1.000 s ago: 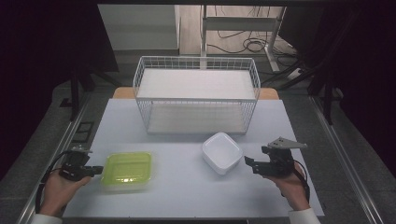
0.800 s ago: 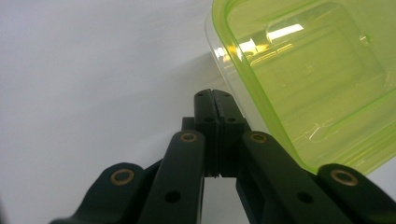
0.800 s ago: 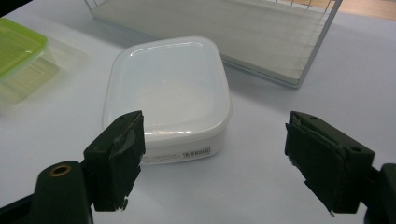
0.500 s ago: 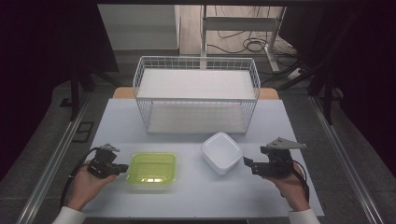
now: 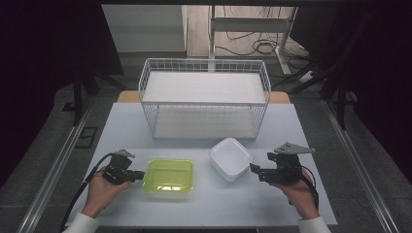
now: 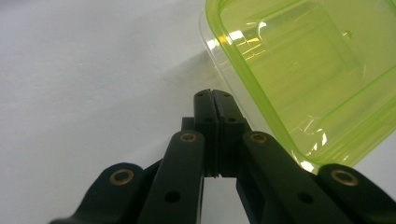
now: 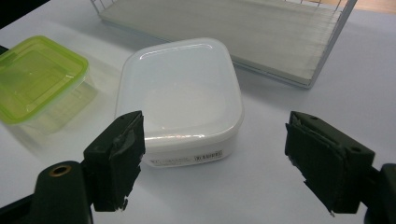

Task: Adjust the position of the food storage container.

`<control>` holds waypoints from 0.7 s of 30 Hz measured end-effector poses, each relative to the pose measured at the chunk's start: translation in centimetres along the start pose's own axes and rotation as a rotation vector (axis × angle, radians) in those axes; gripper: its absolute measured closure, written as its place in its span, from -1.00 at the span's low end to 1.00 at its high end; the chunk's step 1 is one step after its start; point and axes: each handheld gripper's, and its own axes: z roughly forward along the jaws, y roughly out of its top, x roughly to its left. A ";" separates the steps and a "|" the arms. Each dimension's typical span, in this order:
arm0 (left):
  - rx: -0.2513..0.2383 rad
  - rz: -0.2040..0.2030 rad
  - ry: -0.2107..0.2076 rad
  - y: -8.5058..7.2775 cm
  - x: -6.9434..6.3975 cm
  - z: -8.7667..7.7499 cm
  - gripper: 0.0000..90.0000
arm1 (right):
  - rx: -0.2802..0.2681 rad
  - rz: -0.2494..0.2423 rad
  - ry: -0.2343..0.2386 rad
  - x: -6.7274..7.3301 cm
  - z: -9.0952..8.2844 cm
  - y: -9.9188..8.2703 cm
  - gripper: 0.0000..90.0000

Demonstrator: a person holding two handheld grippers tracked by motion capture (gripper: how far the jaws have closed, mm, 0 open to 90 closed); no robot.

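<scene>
- Dark floor surrounds my white table (image 5: pixel 291 126); from the high view I see a wire basket (image 5: pixel 204 99) at the back, with a green container (image 5: pixel 169 175) and a white container (image 5: pixel 231 158) in front.
- Left gripper view: my left gripper (image 6: pixel 212 95) has its jaws pressed together, just beside the green container's corner.
- Right gripper view: my right gripper (image 7: pixel 215 154) has its jaws wide apart, facing the white container.

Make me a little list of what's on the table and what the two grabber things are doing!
table: white table
basket: white wire basket at the far side
green box: green-lidded container, near left
white box: white container, lid on, near right
left gripper: left gripper, jaws shut, tip beside the green box's edge
right gripper: right gripper, jaws open, facing the white box, not touching it
</scene>
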 end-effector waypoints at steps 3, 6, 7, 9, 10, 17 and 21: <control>0.001 -0.001 -0.007 0.0 -0.1 0.2 0.99 | 0.002 -0.001 -0.005 -0.1 0.0 0.0 -0.55; -0.003 -0.001 -0.010 0.0 -0.1 0.3 0.99 | 0.006 0.002 -0.005 0.0 0.0 -0.1 -0.55; -0.007 -0.001 -0.012 0.0 -0.1 0.3 0.98 | 0.006 0.001 -0.006 0.0 0.0 -0.1 -0.55; -0.020 -0.003 -0.006 0.0 0.1 0.0 0.97 | 0.003 0.003 -0.004 0.1 0.0 0.0 -0.55; -0.037 -0.012 -0.004 -0.1 0.2 -0.4 0.96 | 0.000 0.001 -0.005 0.1 -0.1 0.0 -0.55; -0.184 -0.105 -0.011 0.2 0.6 -3.4 0.42 | -0.005 0.007 0.018 0.7 0.0 0.3 -0.56; -0.253 -0.099 -0.007 1.0 -0.1 -5.6 -0.07 | -0.005 0.004 0.029 1.1 0.1 0.6 -0.57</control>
